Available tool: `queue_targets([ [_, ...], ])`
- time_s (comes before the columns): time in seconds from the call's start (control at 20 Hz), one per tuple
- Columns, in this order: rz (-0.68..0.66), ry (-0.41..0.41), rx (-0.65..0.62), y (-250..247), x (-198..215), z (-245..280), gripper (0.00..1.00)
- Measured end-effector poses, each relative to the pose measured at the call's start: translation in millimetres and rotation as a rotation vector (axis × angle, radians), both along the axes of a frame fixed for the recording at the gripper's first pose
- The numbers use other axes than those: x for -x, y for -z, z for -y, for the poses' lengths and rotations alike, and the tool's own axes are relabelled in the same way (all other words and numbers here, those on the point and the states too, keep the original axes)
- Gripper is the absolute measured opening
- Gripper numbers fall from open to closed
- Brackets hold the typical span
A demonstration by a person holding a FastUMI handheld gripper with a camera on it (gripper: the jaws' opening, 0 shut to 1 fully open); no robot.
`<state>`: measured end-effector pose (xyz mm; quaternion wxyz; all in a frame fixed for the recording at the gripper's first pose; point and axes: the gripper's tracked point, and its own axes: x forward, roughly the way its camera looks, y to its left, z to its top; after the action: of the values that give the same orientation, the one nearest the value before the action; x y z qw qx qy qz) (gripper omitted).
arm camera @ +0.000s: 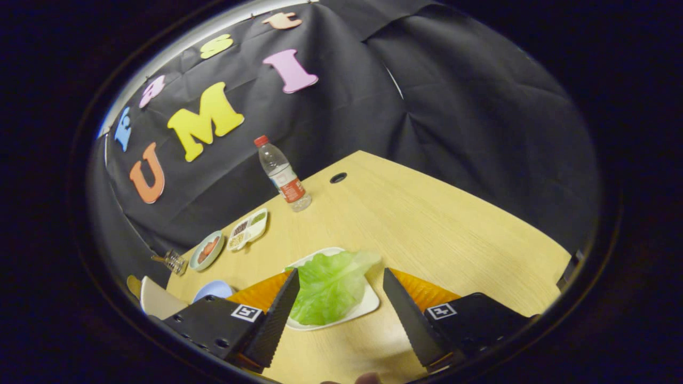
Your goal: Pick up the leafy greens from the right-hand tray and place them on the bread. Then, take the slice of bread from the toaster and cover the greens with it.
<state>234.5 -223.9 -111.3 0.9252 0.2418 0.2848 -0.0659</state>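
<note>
A pale green lettuce leaf (331, 285) lies on a white tray (369, 305) on the wooden table. My gripper (341, 277) hangs open above it, and the leaf shows between the two fingers, closer to the left fingertip (292, 280). Neither finger presses on the leaf. One tip of the leaf reaches past the tray's far edge.
A plastic water bottle (283, 176) with a red cap stands at the table's far side beside a cable hole (338, 177). Left of the tray sit a divided white dish (248, 229), a small bowl (207, 250), a blue plate (213, 290) and a glass (174, 261).
</note>
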Motion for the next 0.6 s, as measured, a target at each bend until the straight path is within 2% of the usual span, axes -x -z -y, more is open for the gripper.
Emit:
queue_targets([
  [0.2,-0.031,0.052,-0.039,13.9,-15.1,12.4,0.96],
  [0.35,-0.044,0.033,-0.065,21.4,-26.7,7.3,0.96],
  [0.45,-0.063,0.035,-0.08,29.9,-32.9,6.1,0.83],
  [0.6,-0.06,0.044,-0.084,29.5,-40.5,11.1,0.83],
])
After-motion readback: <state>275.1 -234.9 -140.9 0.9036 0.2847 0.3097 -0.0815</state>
